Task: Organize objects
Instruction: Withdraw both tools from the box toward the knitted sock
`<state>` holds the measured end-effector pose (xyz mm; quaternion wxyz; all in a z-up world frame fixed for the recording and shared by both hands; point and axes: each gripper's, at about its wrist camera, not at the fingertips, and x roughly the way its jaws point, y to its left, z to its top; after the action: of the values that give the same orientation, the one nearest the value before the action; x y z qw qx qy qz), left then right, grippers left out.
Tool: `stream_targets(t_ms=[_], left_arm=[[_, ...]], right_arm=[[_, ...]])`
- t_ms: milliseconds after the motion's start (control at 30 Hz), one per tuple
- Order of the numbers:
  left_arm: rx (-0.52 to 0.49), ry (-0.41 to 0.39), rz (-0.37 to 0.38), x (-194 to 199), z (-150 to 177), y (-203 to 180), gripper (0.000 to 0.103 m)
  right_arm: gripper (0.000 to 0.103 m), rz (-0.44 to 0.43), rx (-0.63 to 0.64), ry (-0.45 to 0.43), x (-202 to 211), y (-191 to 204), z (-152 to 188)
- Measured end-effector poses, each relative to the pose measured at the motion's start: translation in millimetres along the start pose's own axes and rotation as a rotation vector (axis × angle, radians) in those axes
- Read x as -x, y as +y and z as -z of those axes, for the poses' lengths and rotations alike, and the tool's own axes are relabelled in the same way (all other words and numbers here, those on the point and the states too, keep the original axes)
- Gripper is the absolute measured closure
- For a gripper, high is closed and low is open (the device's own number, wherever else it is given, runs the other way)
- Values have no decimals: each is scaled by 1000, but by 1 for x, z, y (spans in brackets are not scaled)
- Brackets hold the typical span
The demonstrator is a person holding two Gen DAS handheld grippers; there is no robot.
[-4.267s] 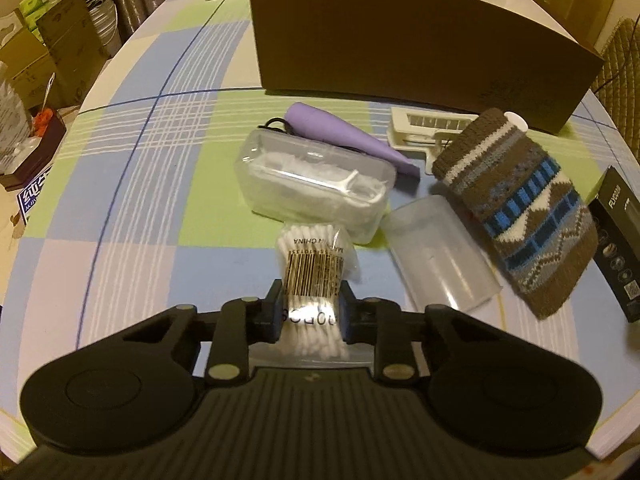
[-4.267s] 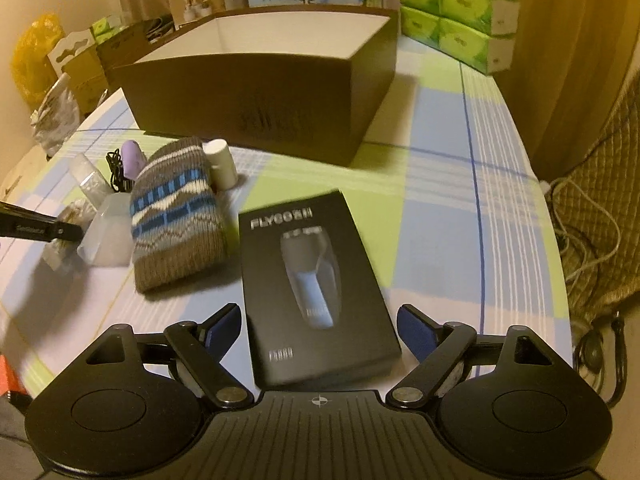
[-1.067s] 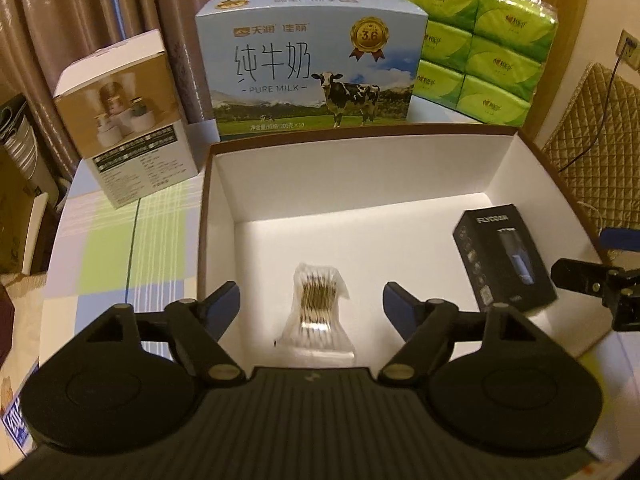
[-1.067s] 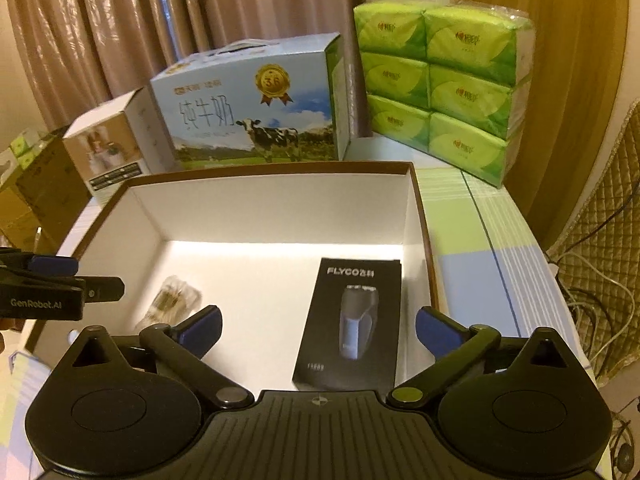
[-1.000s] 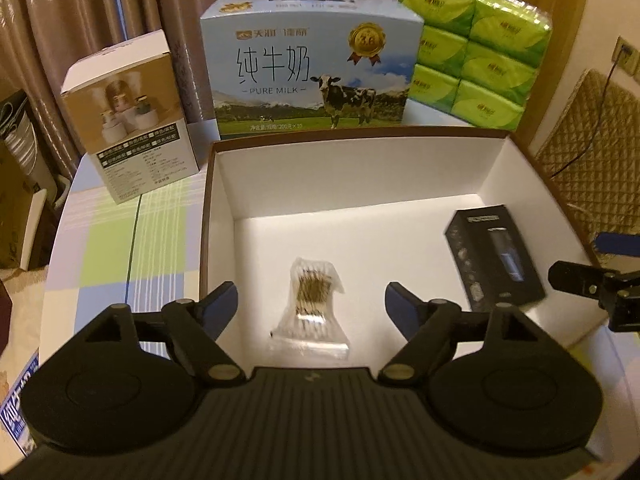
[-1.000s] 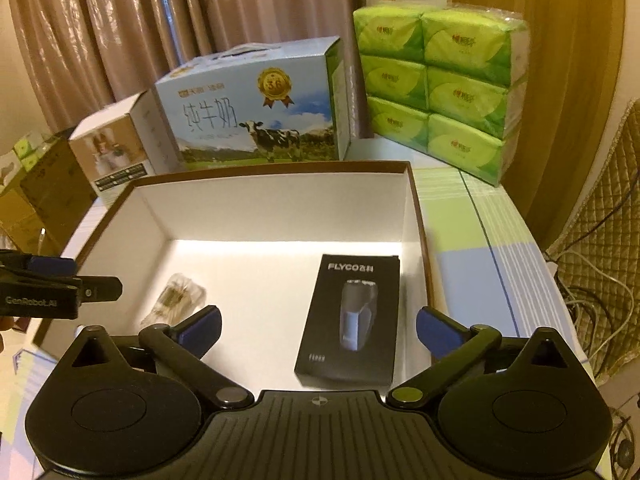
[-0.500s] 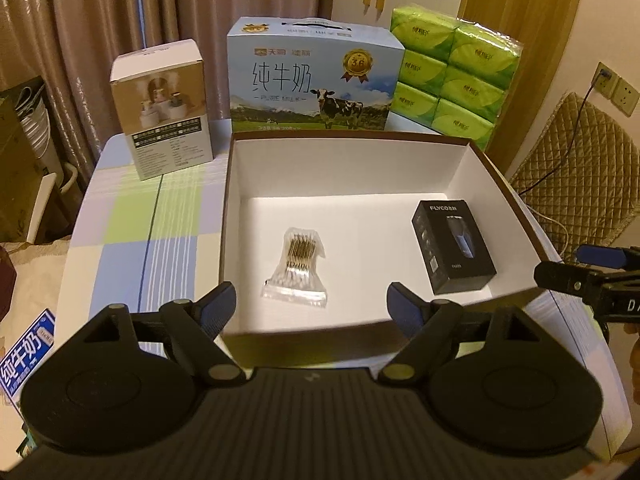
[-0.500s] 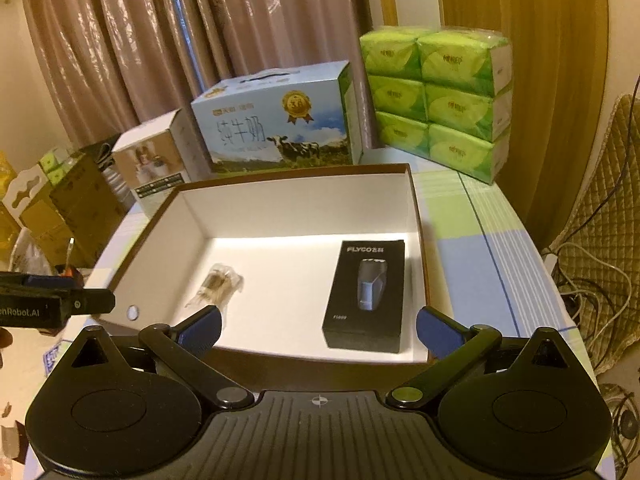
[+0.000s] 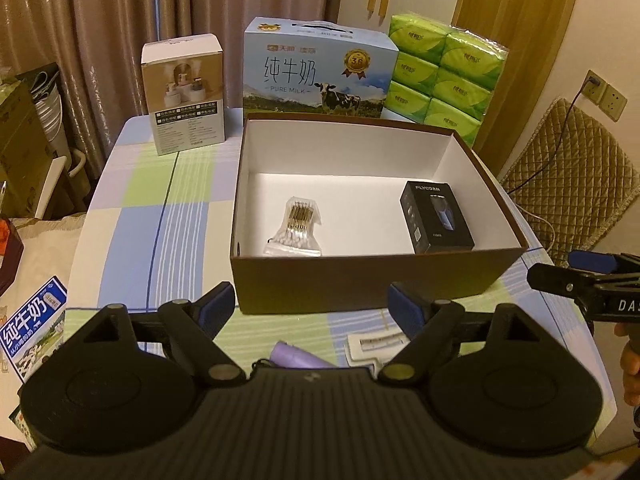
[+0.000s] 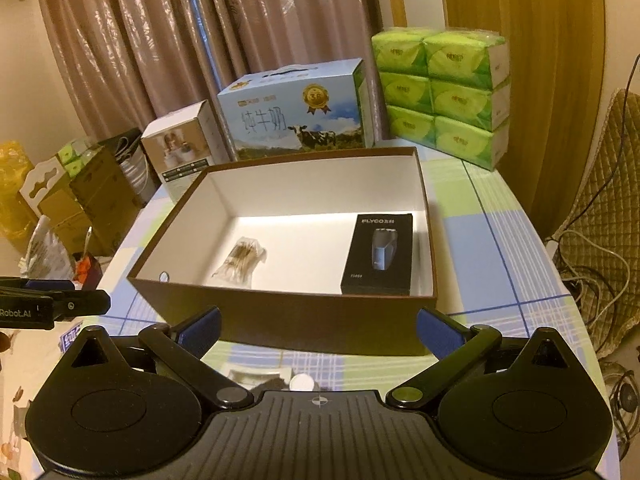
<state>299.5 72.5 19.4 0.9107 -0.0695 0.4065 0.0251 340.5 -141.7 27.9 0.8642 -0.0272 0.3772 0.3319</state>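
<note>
Now both the left gripper [image 9: 310,306] and right gripper [image 10: 318,330] hang spread and empty before the brown cardboard box [image 9: 372,280], which holds a cotton-swab packet [image 9: 298,226] and black shaver carton [image 9: 436,216]; next likely fetching the purple tapered device [image 9: 296,358].

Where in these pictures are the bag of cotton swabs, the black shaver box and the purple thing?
bag of cotton swabs [image 9: 298,224], left wrist view, its middle.
black shaver box [image 10: 379,254], right wrist view, printed lid.
purple thing [image 9: 296,358], left wrist view, visible end.

1 brown box [image 9: 360,280], 1 swab pack [image 9: 298,222], 1 shaver box [image 9: 436,218]
</note>
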Motion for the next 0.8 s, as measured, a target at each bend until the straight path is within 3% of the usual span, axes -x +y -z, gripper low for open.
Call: stream_targets(t_ms=[800], left_arm=[[16, 61, -16, 34, 64, -4, 22]], right_arm=[[2, -10, 12, 10, 41, 4, 50]])
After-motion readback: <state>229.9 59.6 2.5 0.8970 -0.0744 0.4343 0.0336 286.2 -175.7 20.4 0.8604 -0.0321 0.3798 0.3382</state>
